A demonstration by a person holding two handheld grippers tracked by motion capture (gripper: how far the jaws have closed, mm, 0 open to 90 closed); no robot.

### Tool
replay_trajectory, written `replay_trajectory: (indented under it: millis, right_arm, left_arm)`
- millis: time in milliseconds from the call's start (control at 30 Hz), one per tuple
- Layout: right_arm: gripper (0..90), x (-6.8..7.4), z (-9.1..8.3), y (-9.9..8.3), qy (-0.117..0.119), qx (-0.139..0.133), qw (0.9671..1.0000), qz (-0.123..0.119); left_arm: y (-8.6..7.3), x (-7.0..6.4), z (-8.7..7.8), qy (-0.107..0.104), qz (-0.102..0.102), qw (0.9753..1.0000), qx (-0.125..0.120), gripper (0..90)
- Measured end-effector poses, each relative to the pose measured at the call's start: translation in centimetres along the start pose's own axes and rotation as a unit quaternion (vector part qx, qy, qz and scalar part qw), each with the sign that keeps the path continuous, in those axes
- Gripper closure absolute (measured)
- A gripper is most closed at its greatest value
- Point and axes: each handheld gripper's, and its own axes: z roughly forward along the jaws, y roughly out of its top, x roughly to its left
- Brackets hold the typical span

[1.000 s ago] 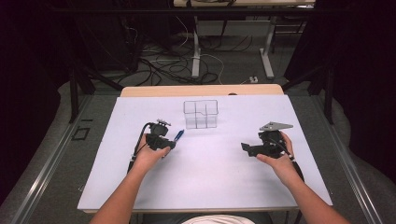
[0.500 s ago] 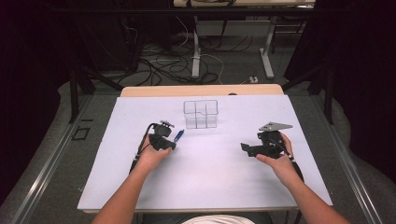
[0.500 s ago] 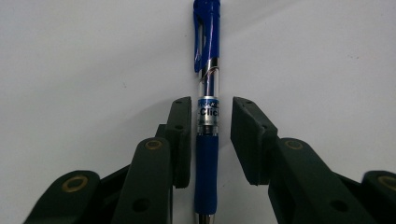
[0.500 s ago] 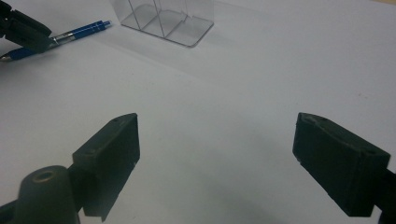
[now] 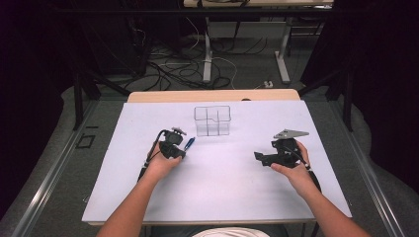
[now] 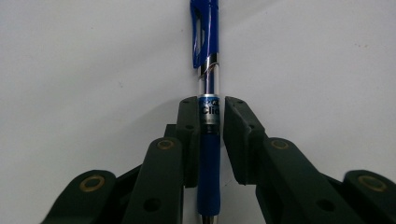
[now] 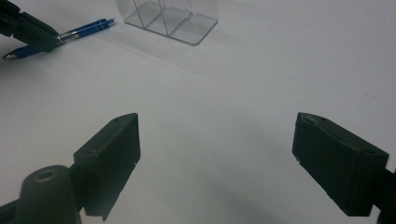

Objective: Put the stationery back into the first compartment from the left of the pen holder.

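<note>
A blue click pen (image 6: 205, 37) lies lengthwise between the jaws of my left gripper (image 6: 212, 105), which is shut on its barrel just below the clear section. In the high view the left gripper (image 5: 173, 146) sits left of centre on the white table, and the pen's cap end (image 5: 189, 143) sticks out toward a clear plastic divided organizer (image 5: 212, 120). My right gripper (image 5: 267, 158) rests at the right, low over bare table, and in its own view its jaws (image 7: 217, 135) stand wide open with nothing between them. The right gripper view also shows the pen (image 7: 84, 29) and the organizer (image 7: 173, 16) farther off.
The white sheet (image 5: 217, 197) covers most of the wooden table (image 5: 212, 95). Beyond the far edge are cables (image 5: 197, 64) and table legs on a dark floor.
The left gripper has crept slightly toward the pen and organizer. The right hand and gripper have stayed in place.
</note>
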Motion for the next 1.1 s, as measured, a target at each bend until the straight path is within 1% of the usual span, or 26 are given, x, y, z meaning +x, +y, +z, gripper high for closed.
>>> replay_trajectory:
  millis: [200, 300, 600, 800, 967, 1100]
  right_arm:
    - [15.6, 0.00, 0.03, -0.02, 0.004, 0.001, 1.0000, 0.002]
    - [15.6, -0.04, 0.07, -0.03, 0.003, 0.000, 1.0000, -0.002]
    - [15.6, 0.03, 0.10, -0.02, 0.003, 0.003, 1.0000, 0.000]
    - [15.6, -0.08, 0.08, -0.05, 0.002, 0.002, 1.0000, -0.005]
    - [15.6, 0.01, 0.04, -0.02, 0.004, 0.002, 1.0000, 0.002]
    - [15.6, 0.00, 0.01, -0.02, 0.004, 0.001, 1.0000, 0.002]
  left_arm:
    - [-0.02, -0.01, 0.01, 0.003, 0.002, 1.0000, -0.001, 78.9]
    - [-0.01, 0.01, -0.02, 0.002, 0.002, 1.0000, 0.000, 79.0]
    - [0.00, -0.03, -0.03, 0.003, 0.005, 1.0000, 0.000, 79.3]
    - [-0.02, 0.05, -0.10, -0.006, 0.000, 1.0000, 0.003, 79.4]
    - [-0.05, 0.20, -0.34, -0.014, -0.005, 0.9999, 0.003, 79.4]
    - [-0.16, 0.41, -0.70, -0.027, -0.016, 0.9995, 0.002, 79.4]
